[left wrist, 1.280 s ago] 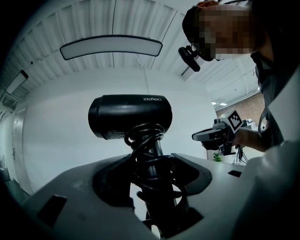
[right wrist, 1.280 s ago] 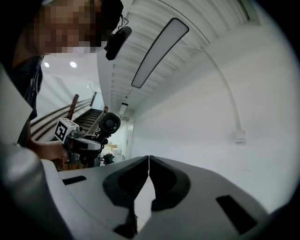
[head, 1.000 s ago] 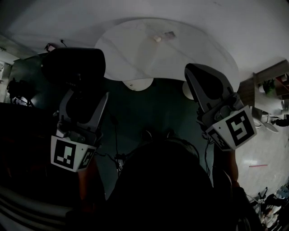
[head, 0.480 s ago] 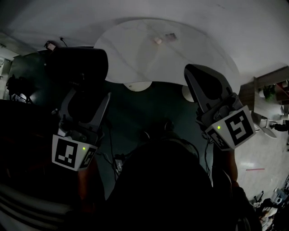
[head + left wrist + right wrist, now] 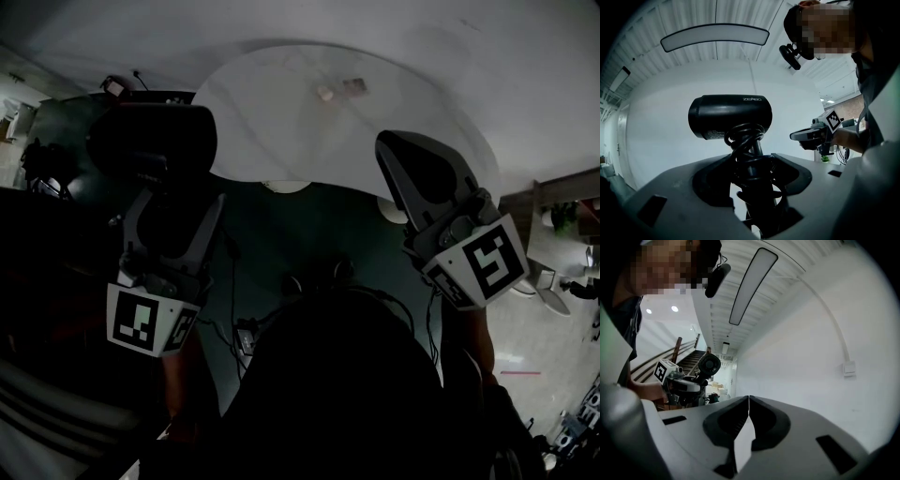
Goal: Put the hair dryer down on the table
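A black hair dryer [image 5: 730, 117] stands upright, its handle wrapped in its coiled cord [image 5: 746, 140]. My left gripper [image 5: 752, 161] is shut on that handle. In the head view the hair dryer [image 5: 155, 141] is a dark block above the left gripper [image 5: 171, 202], raised in the air. My right gripper [image 5: 392, 155] is held up at the right, its jaws meeting with nothing between them. The right gripper view shows the closed right gripper [image 5: 749, 399] tips, with the hair dryer [image 5: 709, 365] far to the left.
A white wall [image 5: 309, 112] with a small socket plate [image 5: 325, 92] lies ahead; a dark green surface [image 5: 309, 225] lies below it with two white discs [image 5: 286, 185]. A ceiling light strip [image 5: 752, 282] runs overhead. Stairs [image 5: 693, 357] and clutter [image 5: 562, 211] are off to the sides.
Both grippers hold nearly the same raised pose; the view has shifted slightly. The hair dryer stays in the left gripper.
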The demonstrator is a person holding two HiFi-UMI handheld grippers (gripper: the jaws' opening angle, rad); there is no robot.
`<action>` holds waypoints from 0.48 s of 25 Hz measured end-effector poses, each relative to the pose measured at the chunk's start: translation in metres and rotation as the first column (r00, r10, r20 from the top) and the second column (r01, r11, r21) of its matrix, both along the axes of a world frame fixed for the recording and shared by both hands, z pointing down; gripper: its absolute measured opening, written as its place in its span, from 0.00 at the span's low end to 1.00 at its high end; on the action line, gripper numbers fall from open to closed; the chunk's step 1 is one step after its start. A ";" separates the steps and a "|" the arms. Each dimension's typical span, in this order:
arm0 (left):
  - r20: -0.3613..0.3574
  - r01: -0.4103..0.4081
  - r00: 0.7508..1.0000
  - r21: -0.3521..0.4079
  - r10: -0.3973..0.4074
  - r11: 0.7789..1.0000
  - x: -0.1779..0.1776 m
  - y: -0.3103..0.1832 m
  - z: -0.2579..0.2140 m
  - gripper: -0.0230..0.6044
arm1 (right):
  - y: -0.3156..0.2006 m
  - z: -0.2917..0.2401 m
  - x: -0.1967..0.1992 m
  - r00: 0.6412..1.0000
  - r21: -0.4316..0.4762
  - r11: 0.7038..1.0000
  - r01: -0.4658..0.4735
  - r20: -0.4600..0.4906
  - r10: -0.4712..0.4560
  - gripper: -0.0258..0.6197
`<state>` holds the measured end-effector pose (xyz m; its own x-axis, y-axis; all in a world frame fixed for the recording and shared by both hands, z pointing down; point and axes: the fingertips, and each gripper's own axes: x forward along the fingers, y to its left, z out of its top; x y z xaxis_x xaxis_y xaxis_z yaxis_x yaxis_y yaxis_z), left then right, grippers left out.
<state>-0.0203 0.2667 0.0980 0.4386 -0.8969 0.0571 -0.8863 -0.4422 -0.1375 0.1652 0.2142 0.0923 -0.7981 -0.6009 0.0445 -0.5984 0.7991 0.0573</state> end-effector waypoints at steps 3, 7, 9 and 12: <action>0.010 0.018 1.000 -0.002 -0.018 1.000 0.011 -0.008 0.002 0.42 | -0.012 0.001 0.008 1.000 0.000 1.000 0.021 0.015 -0.021 0.05; 0.021 0.037 0.999 -0.009 -0.037 0.999 0.017 -0.014 0.005 0.42 | -0.025 0.009 0.015 0.999 -0.012 0.999 0.033 -0.009 -0.033 0.05; 0.018 0.038 0.999 -0.016 -0.038 0.999 0.015 -0.017 0.008 0.42 | -0.029 0.010 0.014 0.999 -0.015 0.999 0.030 -0.011 -0.031 0.05; 0.011 0.025 1.000 -0.027 -0.025 0.999 0.007 -0.024 0.011 0.42 | -0.033 0.009 0.007 1.000 -0.020 1.000 0.018 -0.010 -0.018 0.05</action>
